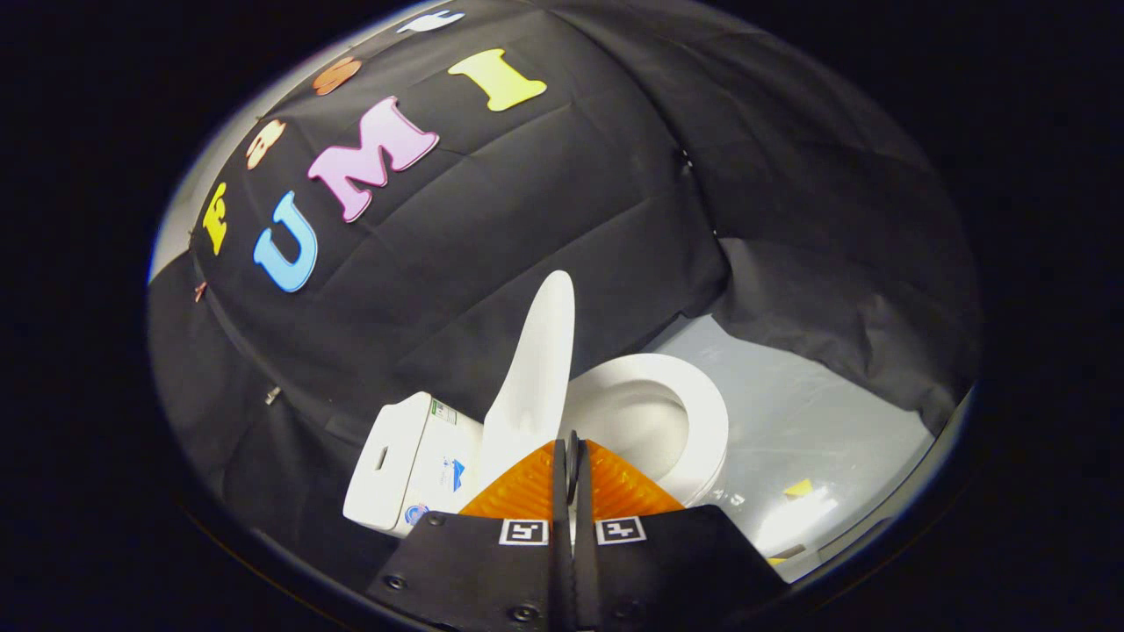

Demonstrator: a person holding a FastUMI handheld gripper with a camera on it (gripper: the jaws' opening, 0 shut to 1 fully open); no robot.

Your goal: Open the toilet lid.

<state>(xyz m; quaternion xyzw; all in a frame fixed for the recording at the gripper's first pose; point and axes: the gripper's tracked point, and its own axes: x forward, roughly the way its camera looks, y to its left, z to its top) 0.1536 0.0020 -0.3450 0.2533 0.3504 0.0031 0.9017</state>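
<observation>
Nearest, at lower centre of the frame: gripper (572, 449) drawn narrow, fingers pressed nearly together with the thinnest slit between, nothing visibly pinched there. Just beyond the fingertips, slightly left of centre: toilet lid (537, 369), raised and standing close to upright, seen almost edge-on, leaning back toward the tank (406, 461). Cannot tell whether the lid's lower edge touches the fingertips or merely sits behind them, that part being hidden by the fingers. Right of the lid and just ahead of the fingers: seat ring (707, 421) lying flat and fully exposed, with the open bowl (637, 421) inside it. Judged from that: opening as good as done, lid up off the seat and the bowl uncovered. Left to do, at most: checking that the lid rests back far enough not to drop forward, then backing the gripper away without nudging it. Left of the lid, lower left of the frame: tank with a slot-like recess on top and small stickers on its side. Nothing standing between gripper and lid; no obstacle on the seat. Farther out, to the right: pale glossy floor (817, 412), with a small yellow marker (799, 487) lying on it, well apart from the toilet. Farthest, across the upper half and wrapping both sides: black cloth wall (544, 228), draped and creased, close behind the tank, limiting how far back the lid can swing.
</observation>
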